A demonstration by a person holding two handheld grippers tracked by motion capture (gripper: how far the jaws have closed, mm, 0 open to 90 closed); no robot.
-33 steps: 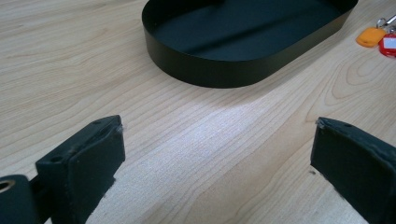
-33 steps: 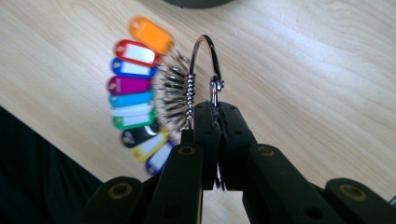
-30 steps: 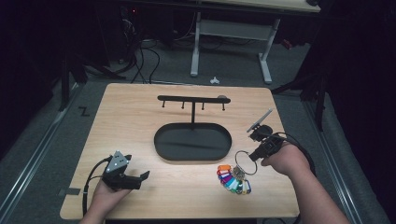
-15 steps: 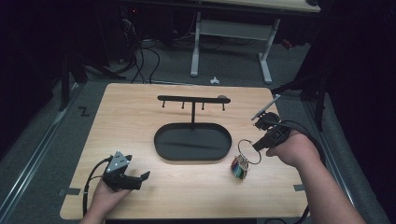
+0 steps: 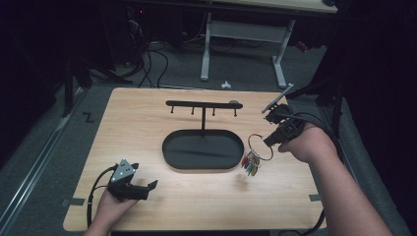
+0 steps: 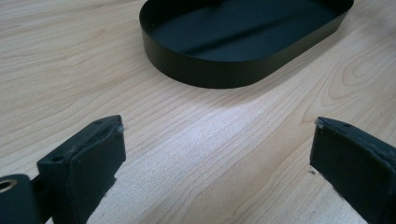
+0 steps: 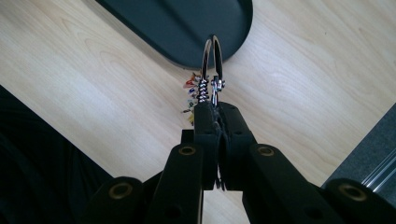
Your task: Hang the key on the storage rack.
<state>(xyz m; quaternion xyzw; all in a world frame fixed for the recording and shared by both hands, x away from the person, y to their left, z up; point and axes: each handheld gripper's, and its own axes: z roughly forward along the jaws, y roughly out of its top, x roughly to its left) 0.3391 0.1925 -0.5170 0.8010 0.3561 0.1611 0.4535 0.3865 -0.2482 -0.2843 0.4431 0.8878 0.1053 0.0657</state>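
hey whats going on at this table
A person works a gripper in each hand at a wooden table. The right gripper is shut on a key ring, with its colourful keys hanging beside the black oval tray of a hook stand. The left gripper rests open near the table's front edge.

A metal key ring (image 5: 259, 146) carrying a bunch of small colourful tags (image 5: 250, 163), possibly keys, hangs lifted above the wooden table, just right of the black oval tray (image 5: 203, 149).
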